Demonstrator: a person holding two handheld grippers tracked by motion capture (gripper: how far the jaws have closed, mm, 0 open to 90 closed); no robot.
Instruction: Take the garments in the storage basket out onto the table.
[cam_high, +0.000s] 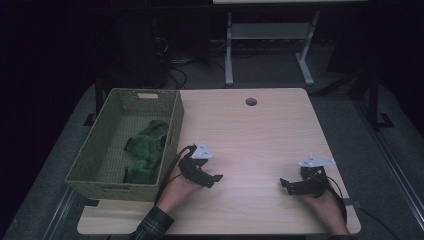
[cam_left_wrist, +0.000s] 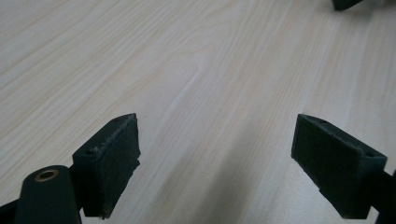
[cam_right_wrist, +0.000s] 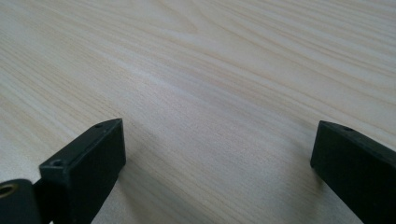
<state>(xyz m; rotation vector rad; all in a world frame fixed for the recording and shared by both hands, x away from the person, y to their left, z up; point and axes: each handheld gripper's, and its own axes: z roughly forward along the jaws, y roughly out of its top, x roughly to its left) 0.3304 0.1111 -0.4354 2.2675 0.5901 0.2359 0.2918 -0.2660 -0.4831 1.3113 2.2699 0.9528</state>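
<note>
Your left gripper (cam_high: 214, 180) sits low over the table (cam_high: 260, 130), near its front edge on the left side. Its jaws are wide apart with nothing between them. Your left hand (cam_high: 175, 192) holds it from behind. Your right gripper (cam_high: 285, 184) sits low near the front right corner. Its jaws are wide apart too, and your right hand (cam_high: 320, 200) holds it. The two grippers point toward each other.

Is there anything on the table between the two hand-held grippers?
No. In the high view, bare wooden table lies between the left gripper and right gripper.
</note>
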